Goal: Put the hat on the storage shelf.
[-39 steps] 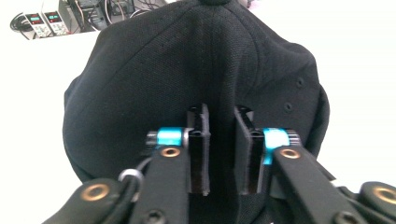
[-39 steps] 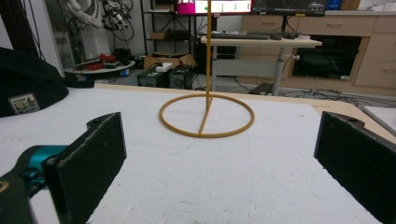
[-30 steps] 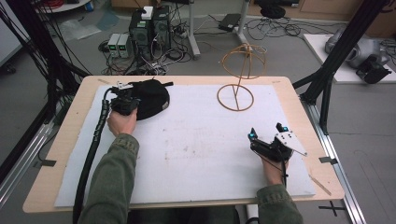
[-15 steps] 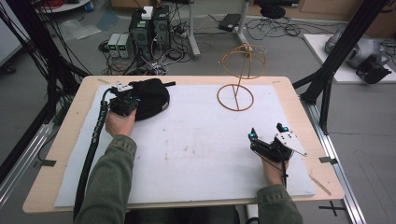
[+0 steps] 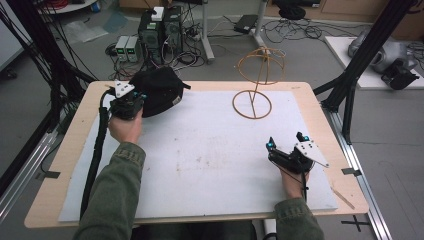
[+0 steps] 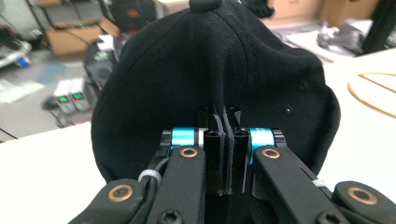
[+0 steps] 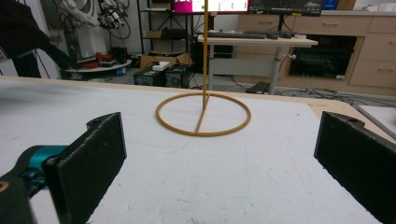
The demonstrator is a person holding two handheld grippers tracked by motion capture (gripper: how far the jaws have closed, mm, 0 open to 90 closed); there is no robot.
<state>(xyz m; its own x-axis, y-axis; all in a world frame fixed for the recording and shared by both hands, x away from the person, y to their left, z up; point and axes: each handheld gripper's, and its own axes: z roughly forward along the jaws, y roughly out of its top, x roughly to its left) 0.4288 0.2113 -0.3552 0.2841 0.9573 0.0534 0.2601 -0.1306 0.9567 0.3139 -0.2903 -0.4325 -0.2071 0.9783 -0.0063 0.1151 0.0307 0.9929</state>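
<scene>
Black cap (image 5: 159, 90) at ten o'clock on the worktop (image 5: 210, 150), crown fabric pinched tight in our left gripper (image 6: 223, 154). Right gripper (image 5: 285, 141) idle, fingers wide, empty. We should carry it high and lower it squarely over the wire stand (image 5: 255, 82) at one o'clock.

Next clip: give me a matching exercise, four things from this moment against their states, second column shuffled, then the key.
1. left gripper
2. right gripper
3. black fabric cap
4. tan wire hat stand with ring base

A. upright at the table's far side, untouched
B. jaws wide apart, nothing between them
C. pinched by a fold, at the far left
D. jaws closed on cloth

Pairs: 1-D, 2-B, 3-C, 4-A
</scene>
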